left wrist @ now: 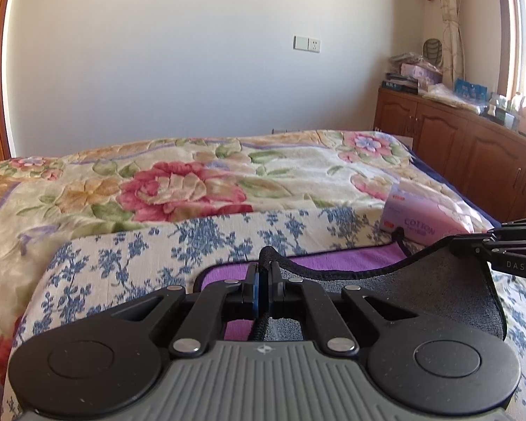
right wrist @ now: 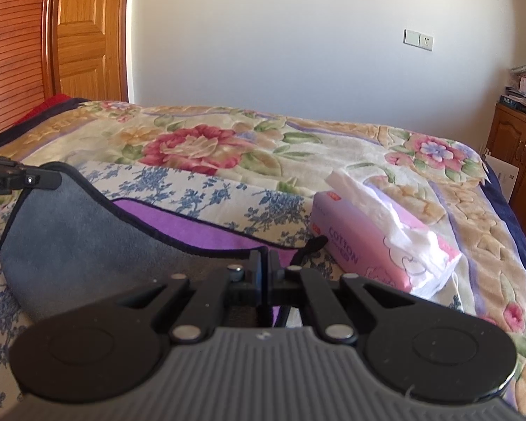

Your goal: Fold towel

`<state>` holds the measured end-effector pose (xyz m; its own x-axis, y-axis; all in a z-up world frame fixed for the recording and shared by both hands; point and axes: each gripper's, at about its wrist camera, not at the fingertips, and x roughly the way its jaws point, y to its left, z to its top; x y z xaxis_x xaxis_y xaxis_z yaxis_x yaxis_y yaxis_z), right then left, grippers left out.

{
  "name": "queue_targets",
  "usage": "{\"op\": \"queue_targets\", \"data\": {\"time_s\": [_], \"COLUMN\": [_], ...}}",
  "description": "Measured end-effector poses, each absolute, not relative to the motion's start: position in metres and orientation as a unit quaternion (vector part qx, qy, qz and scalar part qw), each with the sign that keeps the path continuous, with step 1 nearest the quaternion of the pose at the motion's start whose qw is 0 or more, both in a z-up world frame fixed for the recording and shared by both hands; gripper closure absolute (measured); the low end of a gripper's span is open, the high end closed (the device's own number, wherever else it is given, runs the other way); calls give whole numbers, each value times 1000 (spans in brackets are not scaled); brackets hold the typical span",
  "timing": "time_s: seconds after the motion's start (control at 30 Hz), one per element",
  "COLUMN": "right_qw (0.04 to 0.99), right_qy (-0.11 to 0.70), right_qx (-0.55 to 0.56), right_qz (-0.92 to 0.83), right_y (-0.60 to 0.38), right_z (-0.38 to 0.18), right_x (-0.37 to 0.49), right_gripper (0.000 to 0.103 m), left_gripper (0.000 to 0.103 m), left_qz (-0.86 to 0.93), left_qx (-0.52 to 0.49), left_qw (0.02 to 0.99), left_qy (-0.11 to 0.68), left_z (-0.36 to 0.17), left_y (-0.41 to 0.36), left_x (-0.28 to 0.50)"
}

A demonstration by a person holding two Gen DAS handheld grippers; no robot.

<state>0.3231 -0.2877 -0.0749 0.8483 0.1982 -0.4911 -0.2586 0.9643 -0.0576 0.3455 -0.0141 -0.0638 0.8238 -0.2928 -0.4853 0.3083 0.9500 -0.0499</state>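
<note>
The towel (left wrist: 438, 287) is grey on one side and purple on the other, with a black hem, and lies on a blue-flowered cloth (left wrist: 129, 256) on the bed. My left gripper (left wrist: 264, 280) is shut on the towel's hem and holds a corner lifted. My right gripper (right wrist: 265, 270) is shut on the other corner of the towel (right wrist: 87, 245). The grey side hangs between the two grippers over the purple side (right wrist: 193, 228). Each gripper shows at the edge of the other's view, the right one (left wrist: 512, 242) and the left one (right wrist: 24, 180).
A pink tissue box (right wrist: 378, 245) marked COTTON sits on the bed just right of the towel. The floral blanket (left wrist: 193, 182) covers the bed behind. A wooden cabinet (left wrist: 473, 147) with clutter stands at the right, a wooden door (right wrist: 84, 35) at the left.
</note>
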Motion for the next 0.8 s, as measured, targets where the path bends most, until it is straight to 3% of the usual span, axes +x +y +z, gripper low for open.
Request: {"op": "queue_targets", "data": {"time_s": [0.8], "right_qw": [972], "right_qy": [205], "right_qx": [-40], "right_qz": [103], "right_y": [-285], "right_z": [-69], "right_x": [362], "right_gripper": [99], "left_gripper": [98], "left_qz": [-133], "left_qx": [28], "left_qw": [965], "left_qy": [222], "left_z": [-54], "left_y": [-11], "left_x": [377]}}
